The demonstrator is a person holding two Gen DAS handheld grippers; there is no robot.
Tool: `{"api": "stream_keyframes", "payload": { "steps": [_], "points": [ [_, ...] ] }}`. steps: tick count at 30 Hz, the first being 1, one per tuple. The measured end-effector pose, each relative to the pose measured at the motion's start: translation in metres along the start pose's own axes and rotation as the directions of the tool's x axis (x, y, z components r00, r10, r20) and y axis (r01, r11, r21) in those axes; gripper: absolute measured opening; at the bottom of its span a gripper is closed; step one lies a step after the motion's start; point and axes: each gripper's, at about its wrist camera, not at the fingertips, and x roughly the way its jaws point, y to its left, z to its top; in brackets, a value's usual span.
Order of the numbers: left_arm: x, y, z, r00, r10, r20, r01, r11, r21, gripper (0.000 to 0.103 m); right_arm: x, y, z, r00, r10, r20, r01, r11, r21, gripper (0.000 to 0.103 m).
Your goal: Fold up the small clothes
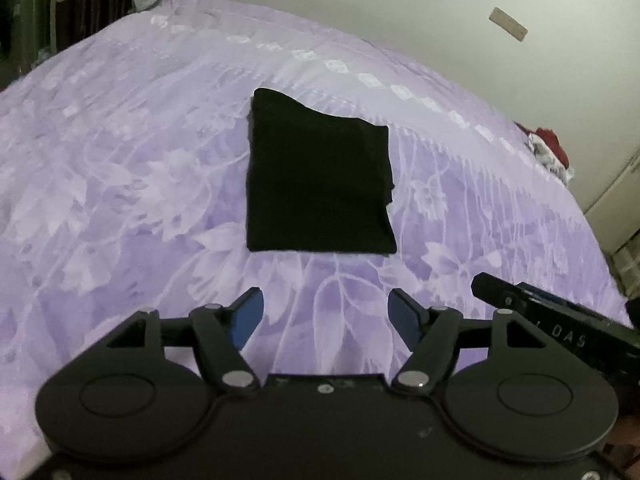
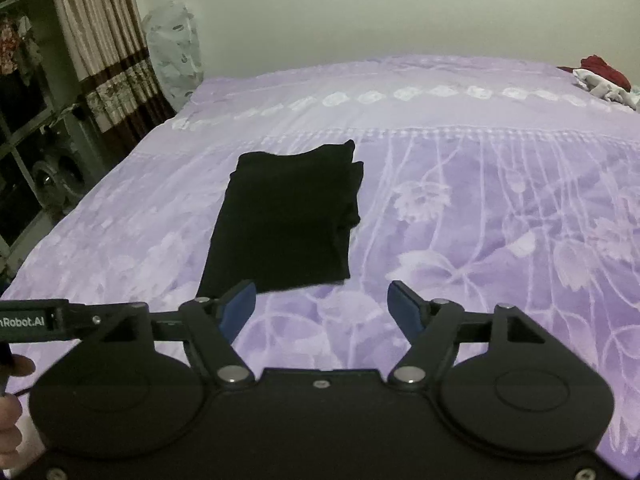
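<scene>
Black garment (image 1: pixel 318 176) lying folded flat mid-bedspread (image 1: pixel 120 160). Left gripper (image 1: pixel 326 316) and right gripper (image 2: pixel 322 306) hovering short of near edge, fingers wide, holding nothing. Fold apparently finishing; next likely calling for another halving or setting aside.

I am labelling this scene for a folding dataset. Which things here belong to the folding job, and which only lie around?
Belongs to the job:
- black folded garment, flat on the purple bedspread
- left gripper and right gripper, both open, empty

Lying about:
- red and white clothes pile
- curtain
- plastic bag
</scene>
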Motion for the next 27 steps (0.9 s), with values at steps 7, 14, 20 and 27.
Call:
{"api": "stream_keyframes", "payload": {
  "steps": [7, 14, 20, 27],
  "points": [
    [-0.009, 0.000, -0.016, 1.000, 0.027, -0.015, -0.027, 1.000, -0.013, 0.071, -0.018, 0.004, -0.006, 1.000, -0.012, -0.029, 0.011, 1.000, -0.014, 0.069],
    [-0.010, 0.003, -0.017, 0.999, 0.031, -0.020, -0.031, 0.999, -0.014, 0.071, -0.025, 0.016, -0.008, 0.999, -0.032, -0.025, 0.030, 0.997, -0.071, 0.070],
    [-0.009, 0.004, -0.017, 0.999, 0.034, -0.031, -0.034, 0.999, -0.018, 0.071, -0.021, 0.019, -0.010, 0.998, -0.037, -0.051, 0.033, 0.996, -0.083, 0.070],
    [-0.008, 0.003, -0.019, 0.999, 0.034, -0.039, -0.035, 0.999, -0.020, 0.071, -0.022, 0.020, -0.010, 0.998, -0.043, -0.054, 0.039, 0.996, -0.081, 0.071]
  ]
}}
